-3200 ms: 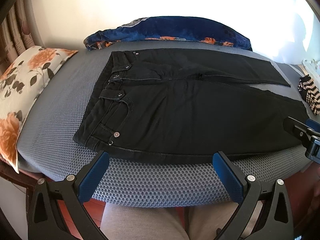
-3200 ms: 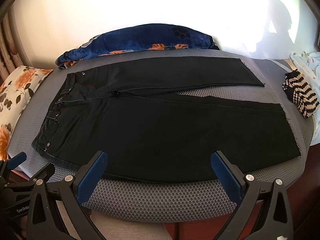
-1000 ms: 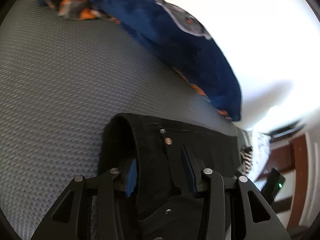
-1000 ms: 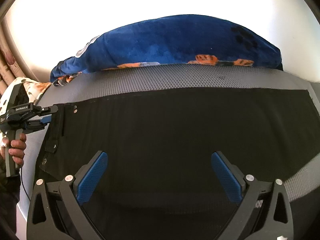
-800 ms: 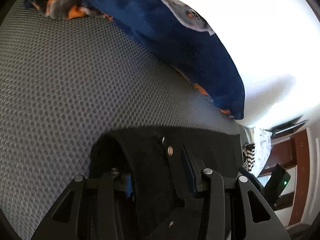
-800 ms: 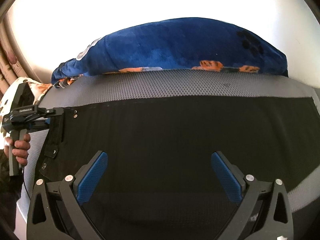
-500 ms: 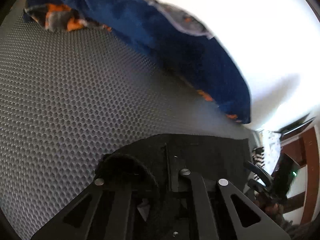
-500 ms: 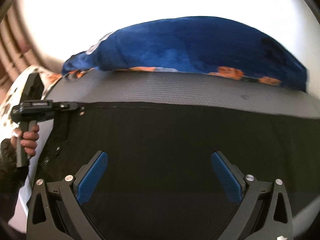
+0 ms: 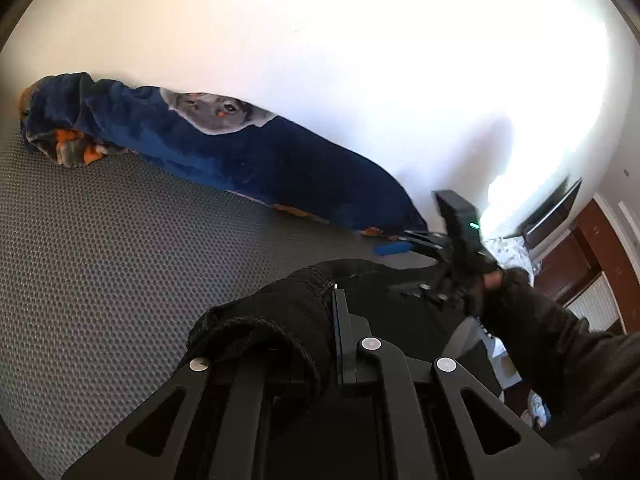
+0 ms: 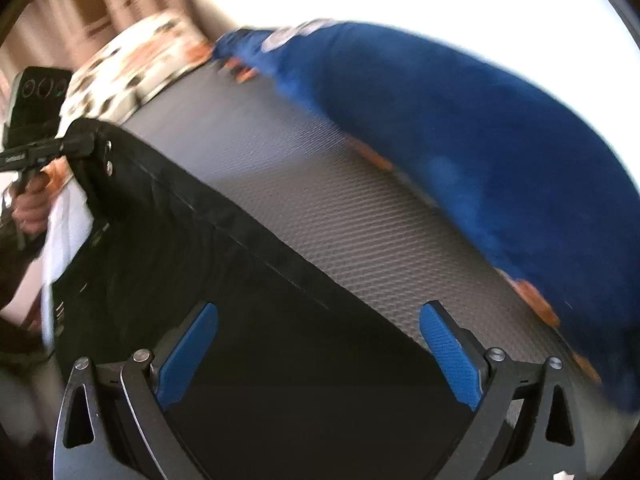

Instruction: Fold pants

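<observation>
Left wrist view only: we see the black pants (image 9: pixel 280 320) bunched over our left gripper (image 9: pixel 334 312), and the right hand (image 9: pixel 492 280) with its sleeve (image 9: pixel 560 340) by a bright corner of the room.
Right wrist view only: we see a flowered pillow (image 10: pixel 132 60) and the pants' far edge running straight across the grey mattress (image 10: pixel 320 200).
Both views: a blue blanket (image 9: pixel 240 156) lies along the wall.
Left gripper: clamped tight on the waistband, lifting that corner off the mattress.
Right gripper (image 10: pixel 318 352): tilted steeply down over the pants leg; its jaws stand wide, have just been closing a little, gripping nothing.
Left hand (image 10: pixel 28 196): fingers wrapped round the handle.
</observation>
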Demonstrator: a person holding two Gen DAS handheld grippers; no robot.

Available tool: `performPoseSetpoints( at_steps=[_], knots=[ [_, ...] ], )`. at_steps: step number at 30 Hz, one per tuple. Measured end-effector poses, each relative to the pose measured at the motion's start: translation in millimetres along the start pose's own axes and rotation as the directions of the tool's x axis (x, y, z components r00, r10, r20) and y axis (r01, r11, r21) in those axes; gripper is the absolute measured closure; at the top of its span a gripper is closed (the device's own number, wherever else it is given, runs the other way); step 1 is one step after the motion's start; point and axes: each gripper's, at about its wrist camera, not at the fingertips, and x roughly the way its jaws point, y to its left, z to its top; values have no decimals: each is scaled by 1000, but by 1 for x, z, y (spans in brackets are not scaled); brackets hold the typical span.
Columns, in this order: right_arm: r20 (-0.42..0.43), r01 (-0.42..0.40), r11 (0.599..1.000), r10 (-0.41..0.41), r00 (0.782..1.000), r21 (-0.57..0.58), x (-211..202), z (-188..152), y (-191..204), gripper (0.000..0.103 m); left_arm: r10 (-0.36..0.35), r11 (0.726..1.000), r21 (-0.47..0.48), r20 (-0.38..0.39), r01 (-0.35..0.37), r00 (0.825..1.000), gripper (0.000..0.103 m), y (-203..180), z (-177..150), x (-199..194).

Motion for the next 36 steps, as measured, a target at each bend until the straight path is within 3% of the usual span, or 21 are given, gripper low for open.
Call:
performPoseSetpoints(
  at_steps=[2, 5, 10, 12, 21, 25, 30, 36],
  knots=[
    [-71, -41, 998, 38, 997, -42, 10, 6, -6, 10, -1, 1000, -4, 5, 1, 1000, 95, -5, -8, -9],
    [-140, -125, 990, 116, 983, -60, 19, 5, -14, 24, 5, 1000, -9, 8, -5, 1000, 95, 2, -12, -30],
    [-232, -133, 987, 110, 966, -87, 23, -13, -32, 40, 12, 1000, -11, 7, -12, 1000, 95, 4, -12, -41],
    [-242, -113, 991, 91, 966, -78, 24, -19, -41, 57, 25, 1000, -10, -3, -25, 1000, 95, 1, -15, -40],
    [-210, 49, 999, -48, 976, -5, 0, -65, -71, 91, 64, 998, -11, -18, -64, 998, 95, 6, -8, -26],
    [-135, 137, 990, -138, 981, -15, -18, -74, -58, 95, 97, 995, -22, -23, -98, 995, 95, 10, -10, -28],
    [-44, 256, 966, -254, 966, 40, -65, -91, -29, 95, 143, 990, 9, -42, -142, 989, 95, 5, -16, -36],
    [3, 309, 948, -310, 951, 77, -116, -130, 24, 95, 138, 989, 54, -64, -134, 988, 94, -18, -36, -61]
  ],
)
